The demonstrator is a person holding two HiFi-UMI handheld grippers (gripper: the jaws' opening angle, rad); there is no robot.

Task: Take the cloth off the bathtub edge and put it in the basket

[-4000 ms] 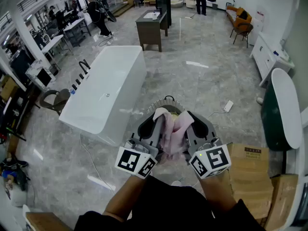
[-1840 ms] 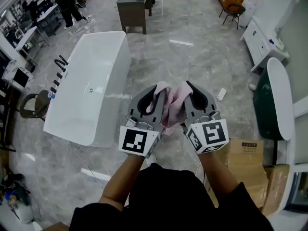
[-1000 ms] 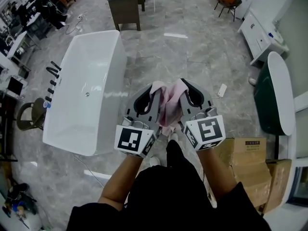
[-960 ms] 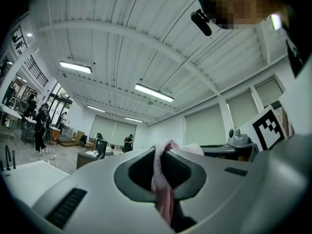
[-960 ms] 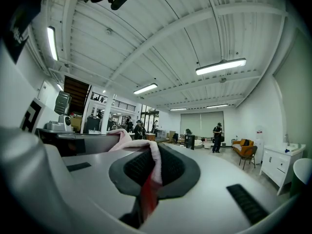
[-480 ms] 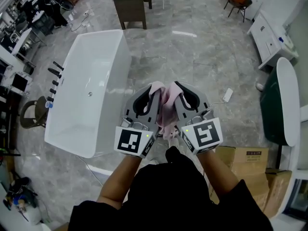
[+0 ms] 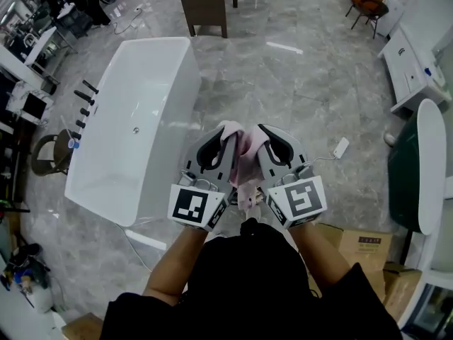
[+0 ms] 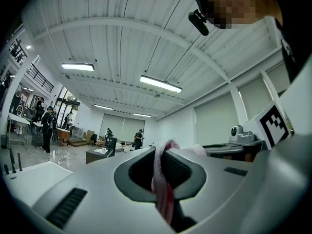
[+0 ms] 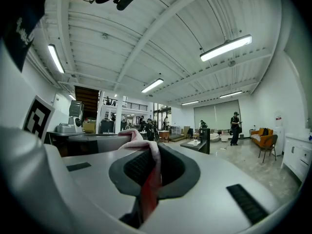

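A pink cloth (image 7: 244, 163) hangs bunched between my two grippers, held side by side at waist height over the marble floor. My left gripper (image 7: 221, 142) is shut on it; in the left gripper view a fold of the cloth (image 8: 165, 186) is pinched between the jaws of that gripper (image 8: 161, 152). My right gripper (image 7: 267, 139) is also shut on the cloth (image 9: 148, 184), which drapes over the tips of that gripper (image 9: 155, 147). The white bathtub (image 7: 170, 69) stands to my left, its edge bare. No basket shows in any view.
Black taps (image 7: 85, 99) line the tub's far side, with a chair (image 7: 44, 154) beyond. A dark cabinet (image 7: 205, 0) stands at the top. A white power strip (image 7: 341, 147) lies on the floor. Cardboard boxes (image 7: 362, 250) and a dark green tub (image 7: 414, 168) are at the right.
Both grippers have travelled together over the floor with the cloth still pinched between them; the bathtub and boxes have shifted a little in the head view. Both grips look the same.
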